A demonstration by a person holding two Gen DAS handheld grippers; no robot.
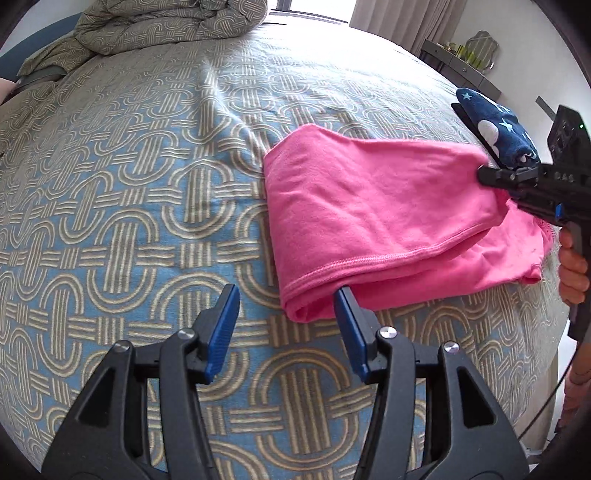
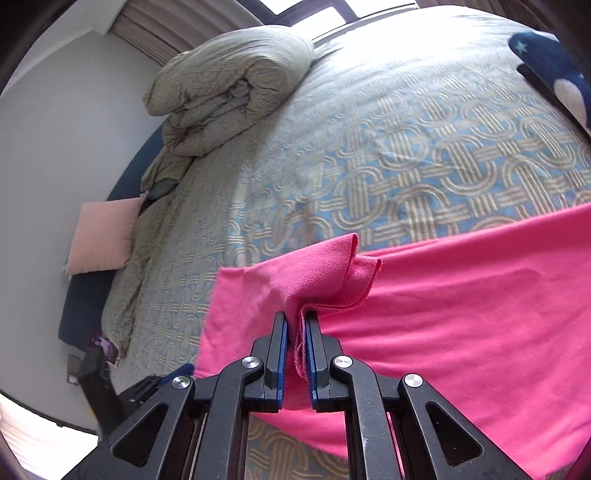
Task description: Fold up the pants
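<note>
The pink pants (image 1: 373, 218) lie folded over on the patterned bedspread (image 1: 129, 184), right of centre in the left wrist view. My left gripper (image 1: 288, 306) is open, its fingers just in front of the near folded corner, one finger touching the hem. My right gripper (image 1: 487, 177) is at the far right edge of the pants. In the right wrist view it (image 2: 296, 321) is shut on a bunched edge of the pink pants (image 2: 461, 314), with the fabric held a little above the bed.
A rolled duvet (image 1: 166, 26) lies at the head of the bed, with a pink pillow (image 2: 101, 236) beside it. A folded navy star-print garment (image 1: 498, 129) sits just beyond the pants. A shelf (image 1: 461, 62) stands by the far wall. The bed edge drops off at right.
</note>
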